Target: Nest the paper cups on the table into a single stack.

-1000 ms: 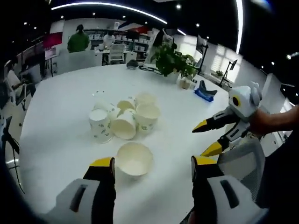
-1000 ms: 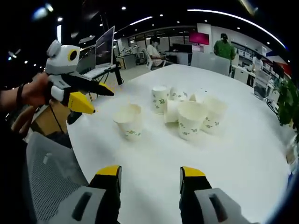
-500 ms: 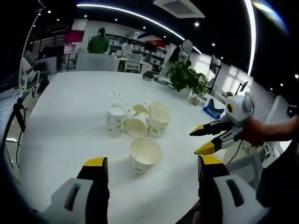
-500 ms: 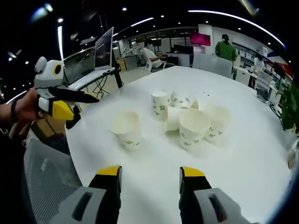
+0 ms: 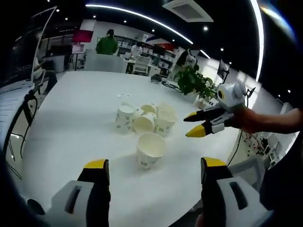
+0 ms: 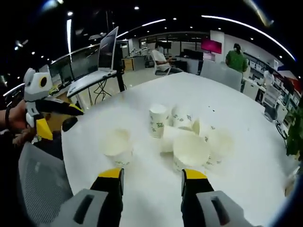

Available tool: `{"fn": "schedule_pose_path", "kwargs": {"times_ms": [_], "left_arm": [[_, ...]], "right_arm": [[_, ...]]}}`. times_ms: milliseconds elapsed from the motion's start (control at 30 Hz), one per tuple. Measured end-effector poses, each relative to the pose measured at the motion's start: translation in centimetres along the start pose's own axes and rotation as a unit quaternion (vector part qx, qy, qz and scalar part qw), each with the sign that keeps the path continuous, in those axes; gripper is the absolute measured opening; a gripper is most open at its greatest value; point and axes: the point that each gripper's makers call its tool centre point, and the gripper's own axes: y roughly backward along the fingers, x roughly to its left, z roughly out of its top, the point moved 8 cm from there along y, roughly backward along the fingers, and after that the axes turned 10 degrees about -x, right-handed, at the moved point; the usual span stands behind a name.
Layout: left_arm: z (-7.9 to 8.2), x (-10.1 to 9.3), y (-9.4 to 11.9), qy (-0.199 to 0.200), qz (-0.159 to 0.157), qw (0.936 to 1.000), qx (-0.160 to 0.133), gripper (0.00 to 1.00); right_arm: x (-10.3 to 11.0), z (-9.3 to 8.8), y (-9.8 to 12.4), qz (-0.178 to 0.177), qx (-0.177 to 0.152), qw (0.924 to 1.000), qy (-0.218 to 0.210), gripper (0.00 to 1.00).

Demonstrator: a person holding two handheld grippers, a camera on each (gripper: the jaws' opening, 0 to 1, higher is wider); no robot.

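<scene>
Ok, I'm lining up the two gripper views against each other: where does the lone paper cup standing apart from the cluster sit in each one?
Left gripper view: the lone paper cup is just below centre, nearer the camera than the cup cluster.
Right gripper view: the same cup is left of centre, left of the cluster.
Shared landmark: the person in green beyond the table.

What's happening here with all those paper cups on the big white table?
A person holds a two-jaw gripper in each hand above a white table. A cluster of paper cups sits mid-table, some upright, some tipped over, and one single cup stands apart, nearer the person. The left gripper and the right gripper are both open and holding nothing. No cups look nested yet, so the stacking has not begun.
</scene>
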Motion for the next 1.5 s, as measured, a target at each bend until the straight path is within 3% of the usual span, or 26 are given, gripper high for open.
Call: {"fn": "schedule_pose_path", "kwargs": {"times_ms": [467,1000,1200,1300,1400,1500], "left_arm": [[-0.5,-0.9,0.8,0.002,0.006,1.0000,-0.003,0.77],[-0.3,-0.7,1.4,0.006,0.010,0.9998,-0.013,0.78],[-0.4,-0.7,1.8,0.011,0.011,0.9998,-0.014,0.78],[-0.6,-0.7,1.9,0.012,0.012,0.9998,-0.013,0.78],[-0.6,-0.3,2.0,0.014,0.013,0.9997,-0.017,0.77],[-0.6,-0.2,2.1,0.015,0.015,0.9996,-0.017,0.77]], "right_arm": [[-2.4,2.5,-2.9,0.010,0.016,0.9987,0.047,0.48],[-4.2,0.3,-7.2,0.022,0.114,0.9905,0.073,0.42],[-4.2,0.0,-7.7,0.022,0.126,0.9884,0.081,0.40],[-4.3,-0.6,-8.5,0.024,0.149,0.9841,0.094,0.39],[-4.2,-0.8,-8.5,0.026,0.158,0.9822,0.098,0.34],[-3.8,-1.0,-8.3,0.026,0.162,0.9813,0.101,0.22]]}}
